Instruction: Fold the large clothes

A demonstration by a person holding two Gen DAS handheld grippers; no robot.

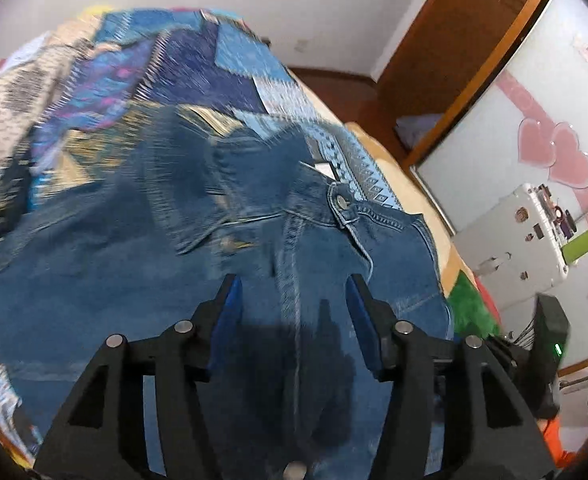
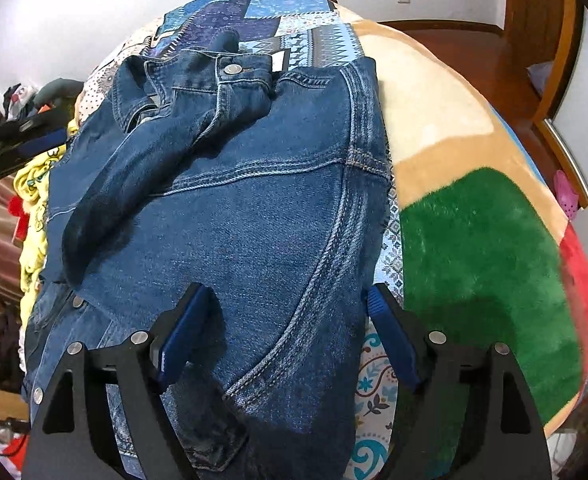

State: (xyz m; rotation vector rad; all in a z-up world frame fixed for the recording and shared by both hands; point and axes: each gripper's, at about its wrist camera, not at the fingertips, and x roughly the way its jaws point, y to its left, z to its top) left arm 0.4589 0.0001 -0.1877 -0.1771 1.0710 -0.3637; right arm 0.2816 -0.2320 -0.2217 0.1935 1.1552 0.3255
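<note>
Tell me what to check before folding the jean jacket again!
1. Left gripper open: ok, nothing between its fingers.
2. Right gripper open: ok, its fingers stand apart over the jacket.
3. Jacket lying on the bed: ok, it rests on the patterned blanket.
4. Sleeve tucked in: ok, it lies folded across the jacket.
5. Collar flat: not ok, it looks bunched near the button.
6. Bottom edge flat: cannot tell, the grippers hide it.
</note>
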